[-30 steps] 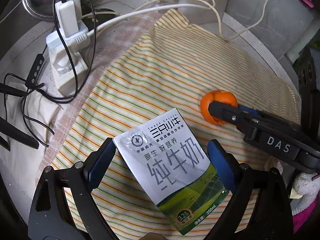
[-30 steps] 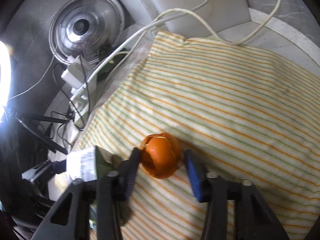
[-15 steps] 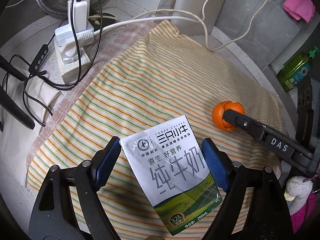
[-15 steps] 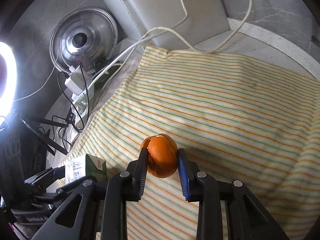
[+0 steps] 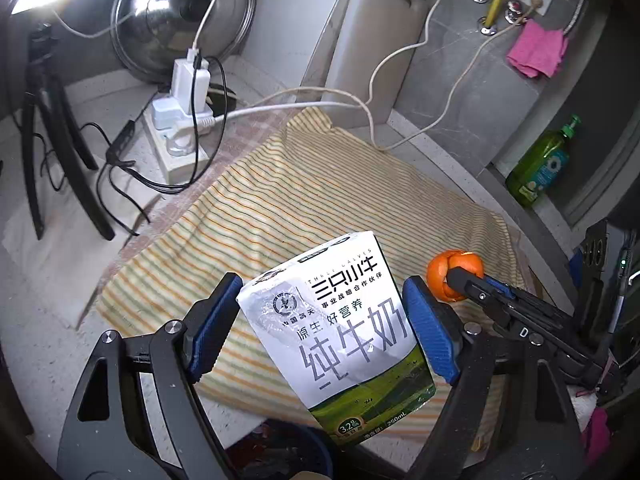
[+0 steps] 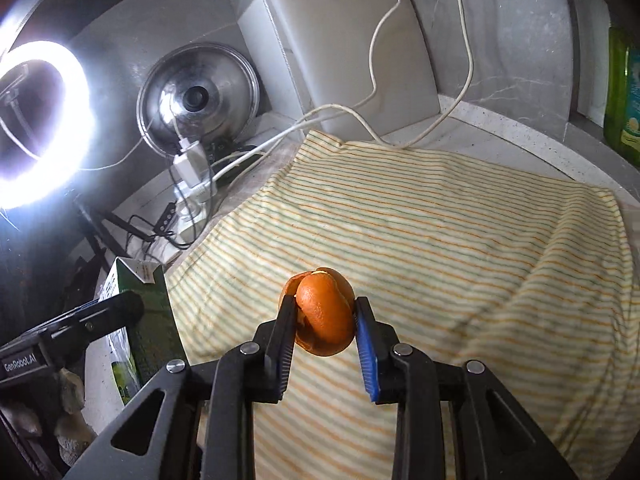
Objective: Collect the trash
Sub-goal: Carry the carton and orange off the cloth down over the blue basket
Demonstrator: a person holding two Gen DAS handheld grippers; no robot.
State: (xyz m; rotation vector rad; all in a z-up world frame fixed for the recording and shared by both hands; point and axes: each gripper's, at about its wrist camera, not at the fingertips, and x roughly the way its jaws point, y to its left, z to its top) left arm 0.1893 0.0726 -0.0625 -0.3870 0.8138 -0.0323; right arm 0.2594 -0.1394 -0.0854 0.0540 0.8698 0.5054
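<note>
A white and green milk carton [image 5: 340, 332] hangs above the striped cloth [image 5: 320, 192], clamped between the blue pads of my left gripper [image 5: 320, 320]. An orange peel [image 6: 325, 314] is pinched between the pads of my right gripper [image 6: 325, 322], lifted off the striped cloth [image 6: 440, 232]. In the left wrist view the orange peel [image 5: 454, 274] shows at the right, at the tip of the right gripper. In the right wrist view the carton [image 6: 132, 304] shows at the lower left with the left gripper's finger across it.
A power strip [image 5: 178, 136] with chargers and trailing cables sits on the counter at the back left, beside a steel pot lid [image 5: 180, 16] and a white cutting board [image 5: 360, 36]. A green soap bottle [image 5: 540, 164] stands at the right. A ring light [image 6: 36, 120] glares at the left.
Both grippers closed on their items and rose off the cloth, pulling back toward the near edge. The carton and the peel lifted with them.
</note>
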